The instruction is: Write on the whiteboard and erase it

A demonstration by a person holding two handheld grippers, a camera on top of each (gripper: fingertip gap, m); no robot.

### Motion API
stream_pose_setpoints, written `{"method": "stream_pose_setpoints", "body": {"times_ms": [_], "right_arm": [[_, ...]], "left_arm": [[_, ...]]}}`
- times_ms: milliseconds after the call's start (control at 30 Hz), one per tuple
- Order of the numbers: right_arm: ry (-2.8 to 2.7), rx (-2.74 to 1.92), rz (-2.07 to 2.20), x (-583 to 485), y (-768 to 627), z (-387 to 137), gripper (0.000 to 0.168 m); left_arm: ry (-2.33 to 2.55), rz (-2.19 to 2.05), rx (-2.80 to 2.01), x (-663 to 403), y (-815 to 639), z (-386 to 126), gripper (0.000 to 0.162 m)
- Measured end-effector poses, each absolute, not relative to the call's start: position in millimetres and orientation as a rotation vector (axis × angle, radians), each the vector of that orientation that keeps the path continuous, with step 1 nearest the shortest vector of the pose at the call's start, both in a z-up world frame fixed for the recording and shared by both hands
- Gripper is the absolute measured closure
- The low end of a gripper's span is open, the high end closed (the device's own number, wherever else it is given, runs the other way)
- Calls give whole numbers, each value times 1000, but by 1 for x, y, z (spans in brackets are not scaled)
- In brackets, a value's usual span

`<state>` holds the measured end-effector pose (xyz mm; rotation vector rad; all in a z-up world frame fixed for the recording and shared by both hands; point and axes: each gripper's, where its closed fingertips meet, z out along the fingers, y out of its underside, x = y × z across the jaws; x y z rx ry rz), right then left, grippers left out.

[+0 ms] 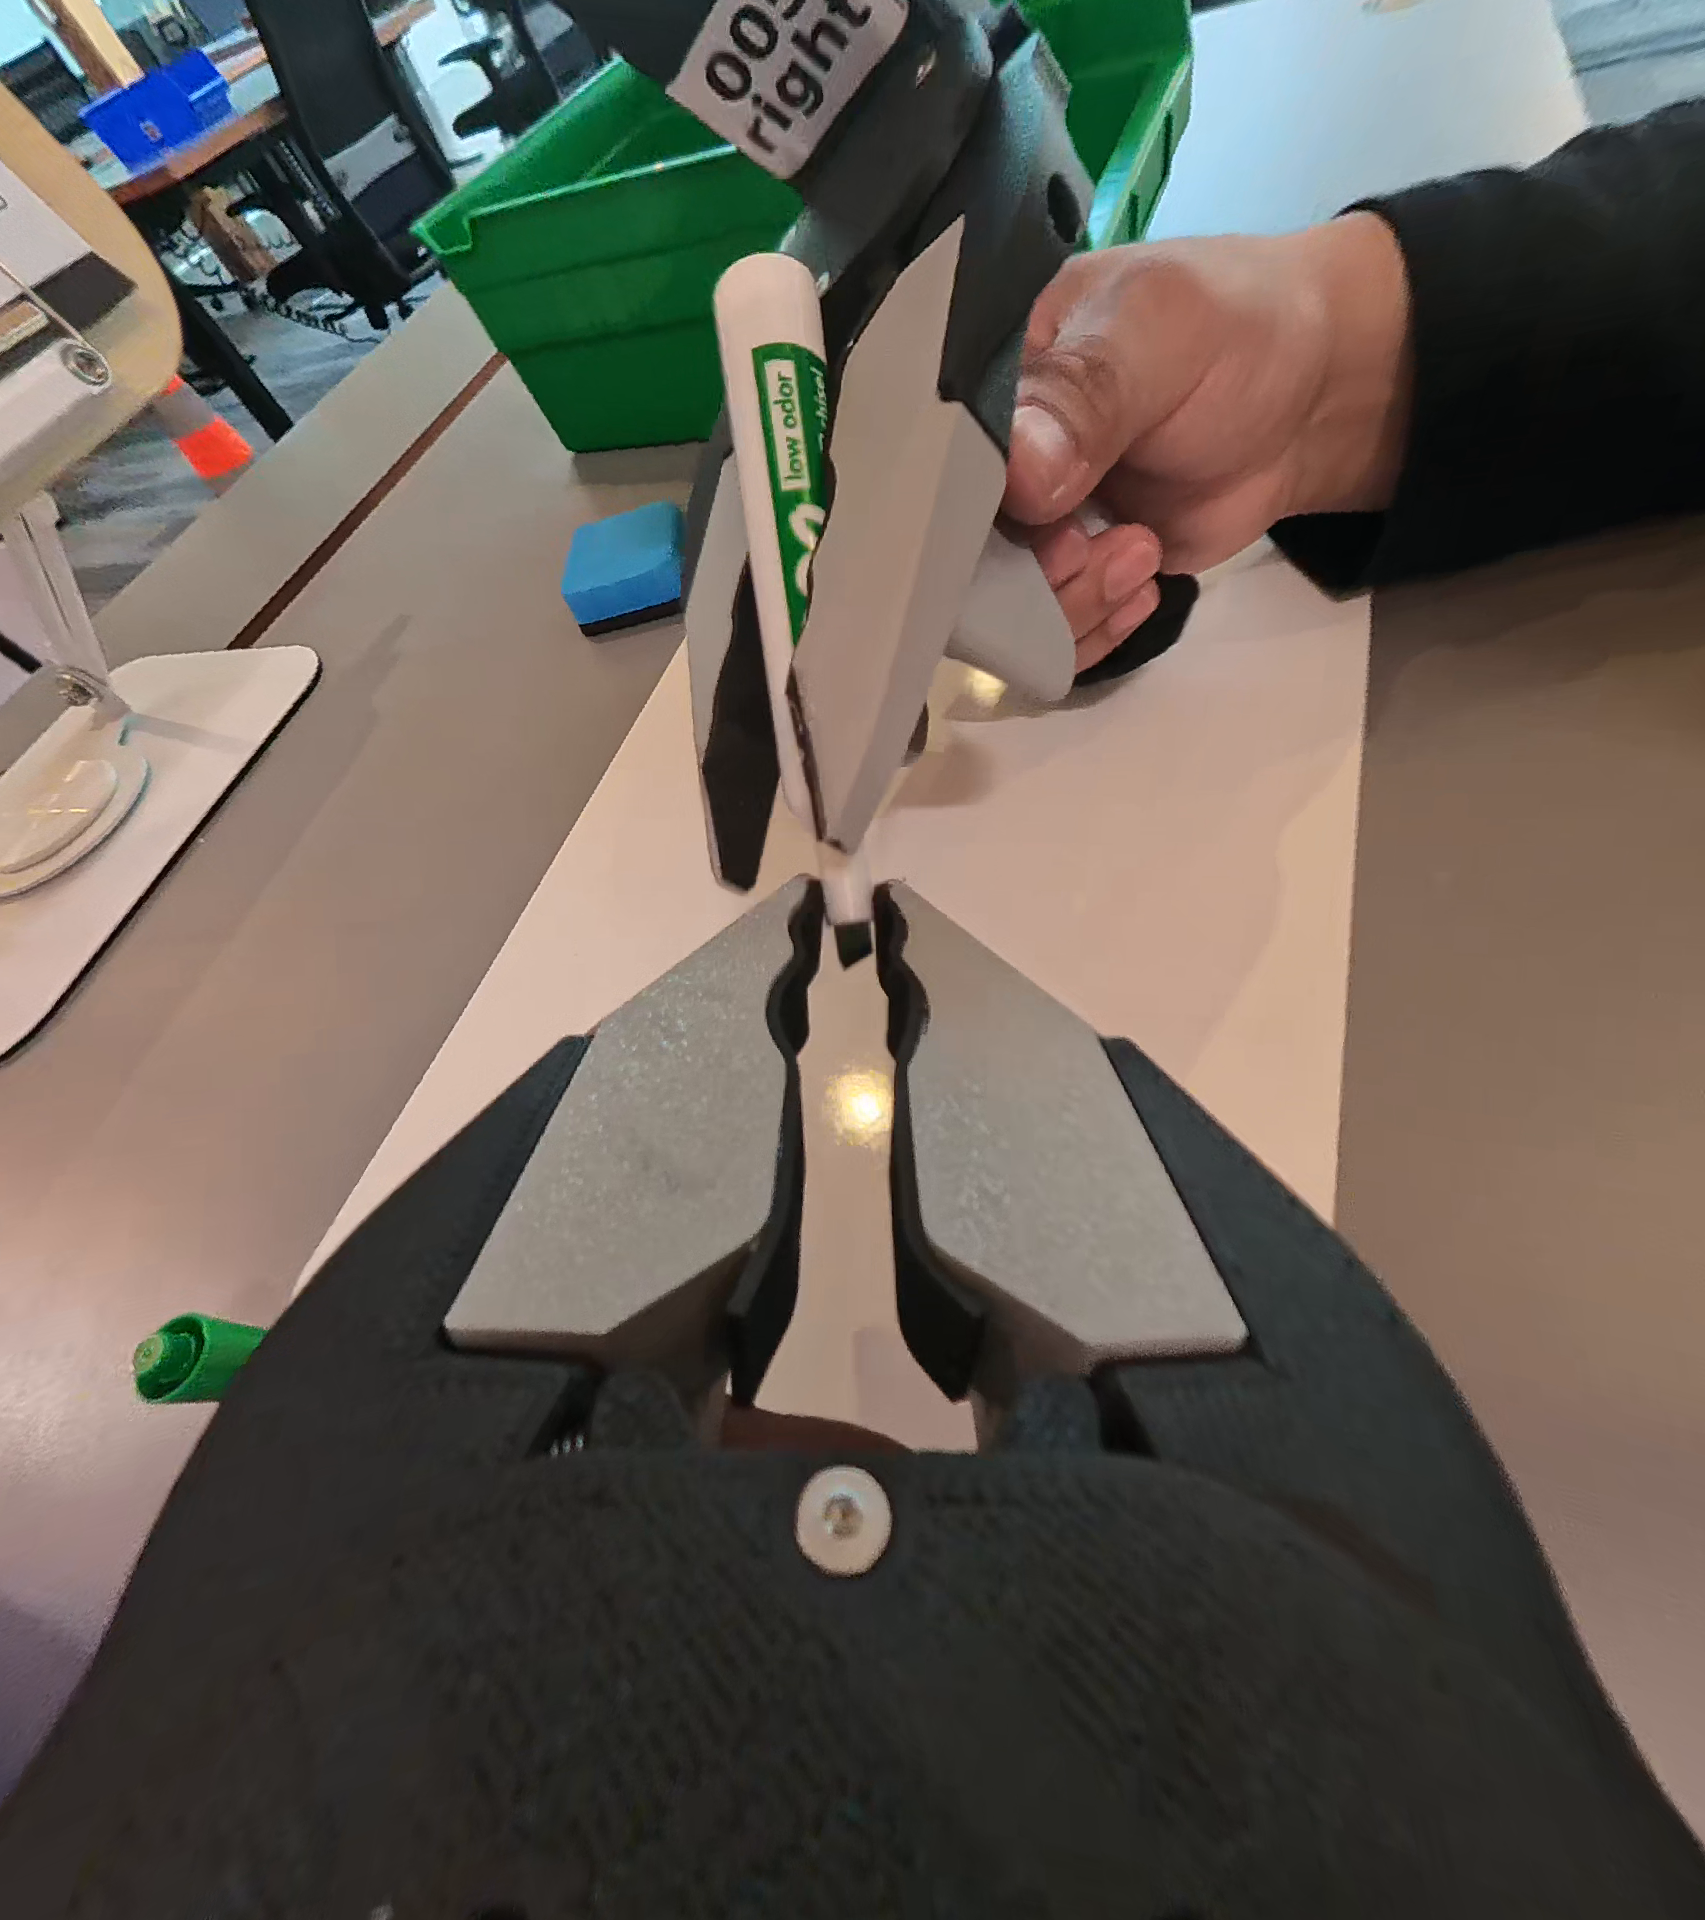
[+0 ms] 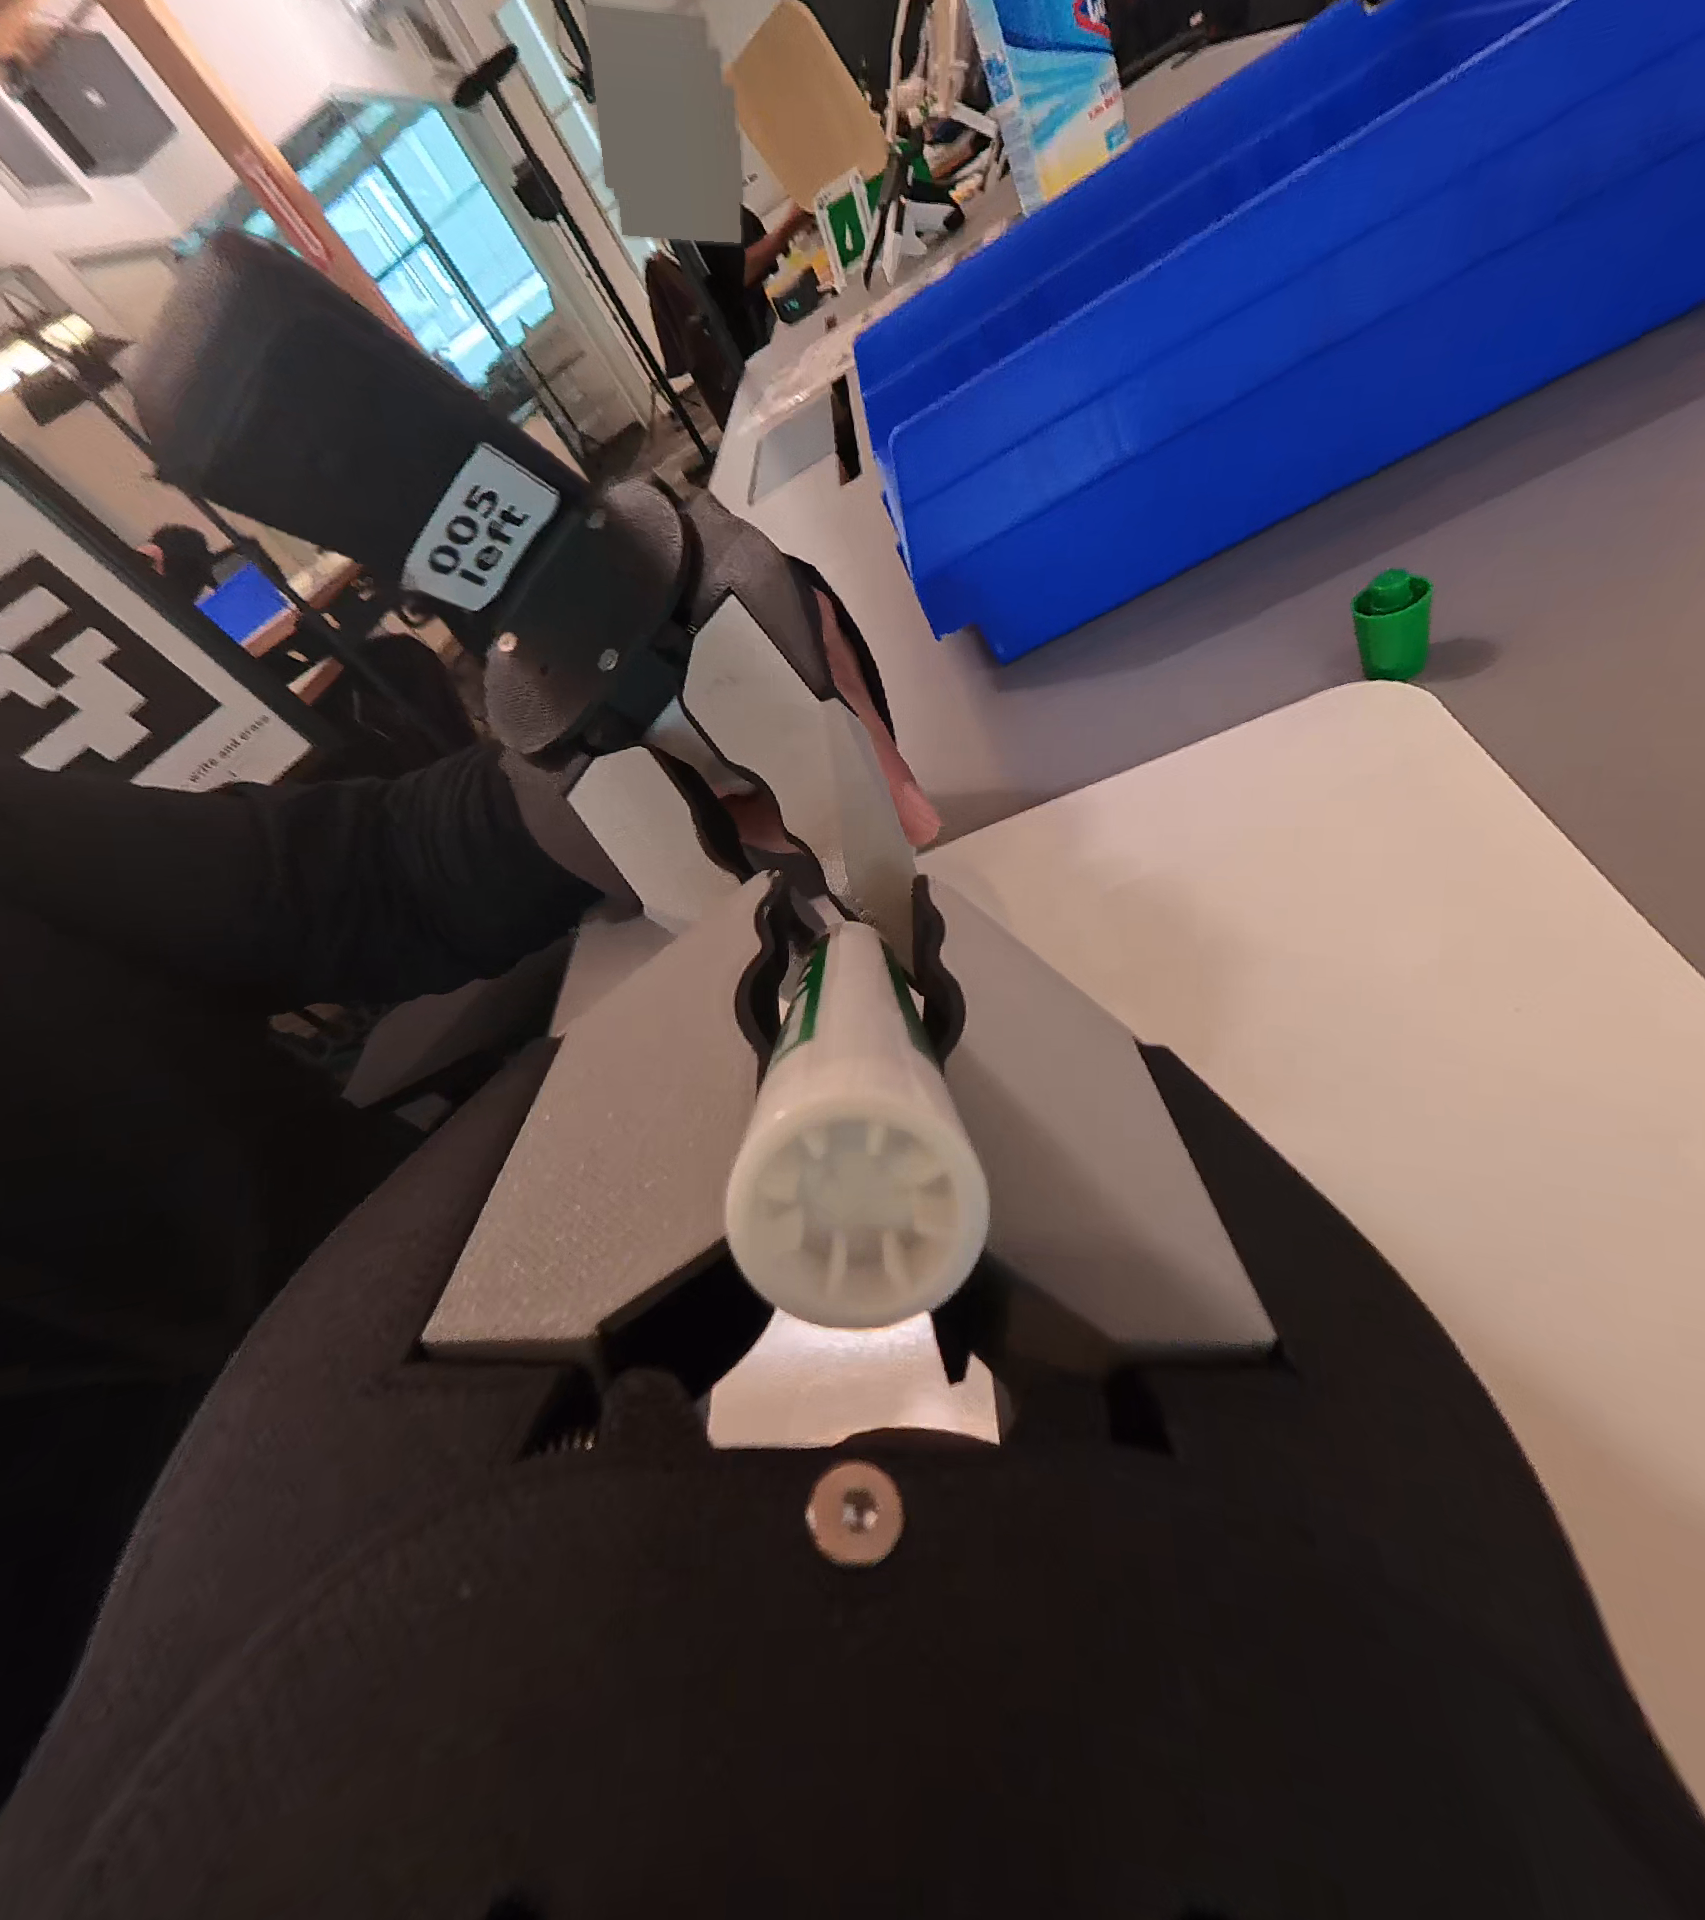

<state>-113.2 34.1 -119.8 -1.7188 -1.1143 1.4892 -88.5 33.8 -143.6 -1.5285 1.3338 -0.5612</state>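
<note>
My right gripper [image 2: 848,909] is shut on a white marker [image 2: 858,1101] with a green label, gripped mid-barrel. In the left wrist view it [image 1: 796,847] points the marker [image 1: 775,488] steeply down over the whiteboard [image 1: 1118,852]. The marker is uncapped and its dark nib [image 1: 853,940] stands between the tips of my left gripper [image 1: 848,909]. The left jaws stand a narrow gap apart; whether they touch the nib is unclear. The green cap [image 1: 193,1356] lies on the table and also shows in the right wrist view [image 2: 1391,623]. A blue eraser [image 1: 622,566] lies beyond the board.
A green bin [image 1: 619,281] stands behind the eraser. A blue bin [image 2: 1295,364] stands past the whiteboard [image 2: 1347,935] corner, near the cap. A sign on a clear stand with a white base [image 1: 100,810] is at the left. A hand [image 1: 1212,395] holds the right gripper. My left and right fingertips are right by each other. The green cap [image 1: 193,1356] is about 15 centimeters from both grippers' fingertips. My right wrist view [image 2: 1367,607] looks at it from another angle. Left tips and right tips are each some 25 centimeters from the blue eraser [image 1: 622,566].
</note>
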Motion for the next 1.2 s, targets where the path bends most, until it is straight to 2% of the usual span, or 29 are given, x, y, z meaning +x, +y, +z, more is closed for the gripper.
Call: {"method": "stream_pose_setpoints", "body": {"times_ms": [133, 500, 667, 800, 967, 1200], "right_arm": [[-1065, -1690, 1511, -106, 40, -112, 147], [-1086, -1733, 1378, -105, 47, -123, 147], [-1003, -1767, 1322, -98, 62, -124, 147], [-983, -1785, 1284, -94, 68, -127, 147], [-978, -1808, 1185, -93, 75, -134, 147], [-923, -1826, 1167, -89, 85, -138, 147]], "left_arm": [[1335, -574, -1572, -100, 37, -148, 138], [1253, -518, -1801, -121, 63, -177, 136], [948, -533, -1828, -136, 95, -157, 140], [906, -565, -1847, -143, 98, -154, 142], [909, -544, -1800, -142, 97, -148, 162], [925, -551, -1776, -138, 94, -146, 162]]}}
